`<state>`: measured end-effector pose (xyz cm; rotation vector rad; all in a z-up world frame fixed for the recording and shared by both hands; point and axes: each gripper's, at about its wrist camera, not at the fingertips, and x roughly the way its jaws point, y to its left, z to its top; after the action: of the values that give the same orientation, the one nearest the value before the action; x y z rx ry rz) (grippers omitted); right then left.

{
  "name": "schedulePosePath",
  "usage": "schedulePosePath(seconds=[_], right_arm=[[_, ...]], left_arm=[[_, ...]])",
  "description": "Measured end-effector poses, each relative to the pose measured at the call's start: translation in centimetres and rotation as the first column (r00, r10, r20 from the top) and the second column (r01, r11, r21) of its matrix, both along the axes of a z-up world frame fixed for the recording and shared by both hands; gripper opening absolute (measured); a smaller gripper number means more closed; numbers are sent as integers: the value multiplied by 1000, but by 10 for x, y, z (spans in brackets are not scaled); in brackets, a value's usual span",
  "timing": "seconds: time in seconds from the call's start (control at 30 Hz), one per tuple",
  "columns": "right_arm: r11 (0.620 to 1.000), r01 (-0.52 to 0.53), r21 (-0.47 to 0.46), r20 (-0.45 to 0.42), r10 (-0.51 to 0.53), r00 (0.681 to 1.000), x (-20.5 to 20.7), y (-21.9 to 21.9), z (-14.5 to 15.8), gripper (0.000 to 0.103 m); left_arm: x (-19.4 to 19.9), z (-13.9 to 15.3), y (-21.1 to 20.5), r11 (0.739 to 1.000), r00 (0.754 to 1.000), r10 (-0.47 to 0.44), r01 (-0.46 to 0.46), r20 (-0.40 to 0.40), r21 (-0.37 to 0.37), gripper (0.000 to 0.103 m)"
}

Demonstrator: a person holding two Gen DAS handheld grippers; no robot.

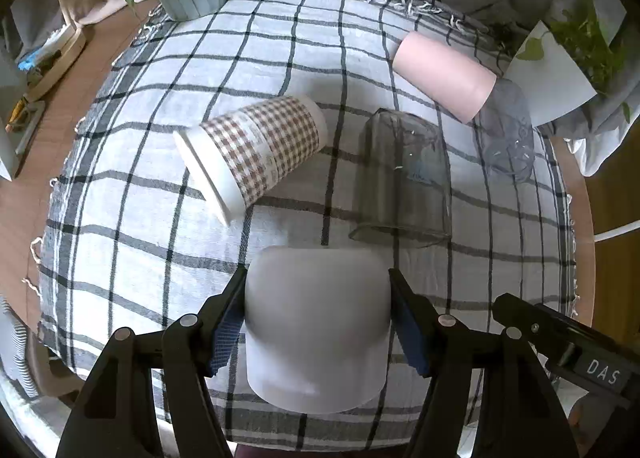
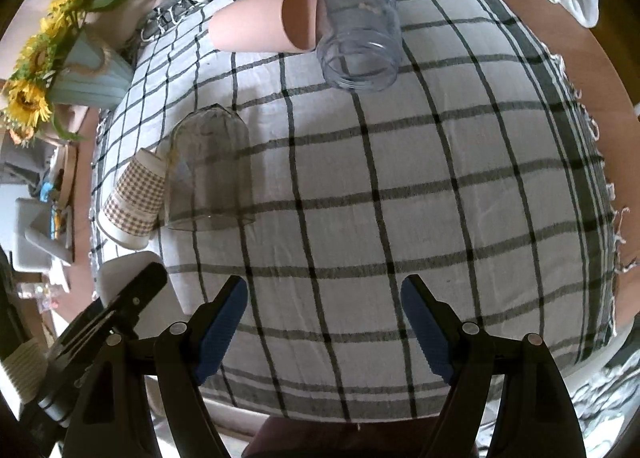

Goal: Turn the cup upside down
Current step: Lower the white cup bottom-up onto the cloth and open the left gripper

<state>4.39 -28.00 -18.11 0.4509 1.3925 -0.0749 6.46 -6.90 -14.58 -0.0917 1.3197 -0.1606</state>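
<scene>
White cup (image 1: pixel 318 322) sits inverted, seemingly gripped between left tongs (image 1: pixel 318 318).

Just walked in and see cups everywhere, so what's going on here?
A person works with two handheld tools over a checked cloth. The left tool grips a white cup, apparently upside down. The right tool hangs open and empty. A smoky glass stands inverted; the gingham cup, pink cup and clear jar lie sideways.
</scene>
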Motion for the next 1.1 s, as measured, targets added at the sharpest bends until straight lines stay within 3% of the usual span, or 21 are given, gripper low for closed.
schedulePosePath(seconds=[0.3, 0.5, 0.67, 0.87, 1.1], right_arm=[[998, -52, -42, -40, 50, 998, -6, -1, -10, 79], [994, -79, -79, -48, 75, 996, -11, -2, -13, 79], [984, -114, -140, -77, 104, 992, -14, 3, -18, 79], [977, -149, -154, -117, 132, 984, -17, 10, -26, 79], [968, -201, -149, -102, 187, 977, -17, 20, -21, 79]], left_arm=[[-10, -27, 1, 999, 998, 26, -25, 53, -24, 66], [-23, -30, -6, 999, 971, 29, -33, 238, 12, 66], [-34, -42, -7, 1000, 940, 11, -20, 341, 22, 66], [-51, -38, 1, 999, 939, 38, -38, 342, -7, 66], [-64, -39, 5, 999, 956, 40, -37, 290, -18, 66]])
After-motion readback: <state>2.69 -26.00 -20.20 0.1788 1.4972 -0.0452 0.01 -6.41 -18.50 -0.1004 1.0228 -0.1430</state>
